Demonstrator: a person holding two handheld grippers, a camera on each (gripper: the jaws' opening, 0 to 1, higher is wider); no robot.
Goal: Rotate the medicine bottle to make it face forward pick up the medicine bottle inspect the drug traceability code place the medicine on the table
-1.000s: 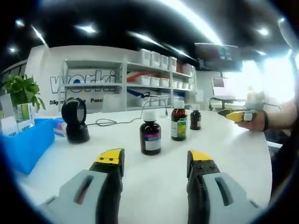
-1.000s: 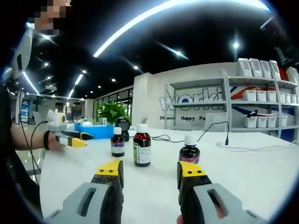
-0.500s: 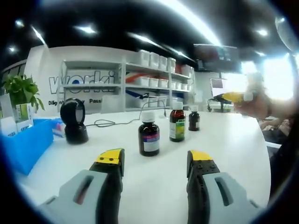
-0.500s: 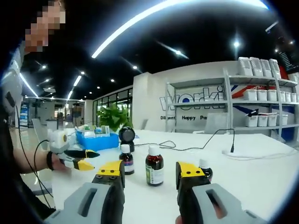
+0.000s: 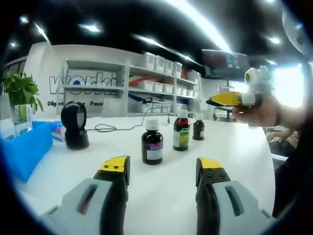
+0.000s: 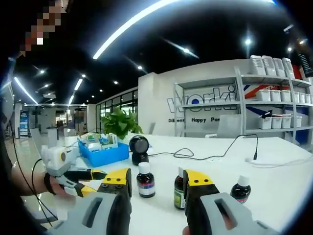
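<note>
Three brown medicine bottles with white caps stand in a row on the white table (image 5: 230, 161). The nearest bottle (image 5: 152, 146) has a purple-and-white label, the middle bottle (image 5: 180, 133) a green label, and the small far bottle (image 5: 198, 128) stands behind them. My left gripper (image 5: 162, 169) is open and low over the table, short of the nearest bottle, holding nothing. My right gripper (image 6: 156, 180) is open too, raised above the row: purple-label bottle (image 6: 145, 180) between its jaws' line, green-label bottle (image 6: 179, 190) partly behind its right jaw, small bottle (image 6: 240, 188) to the right.
A black scanner (image 5: 76, 125) on a stand and a blue bin (image 5: 27, 147) sit left of the bottles, a potted plant (image 5: 19, 93) behind. A cable (image 5: 112, 128) trails across the table. Shelves (image 5: 146, 88) with white boxes line the back wall.
The right gripper has risen from table level to well above it, so the bottles sit lower in its view. The left gripper has barely moved. The bottles stand where they were.
</note>
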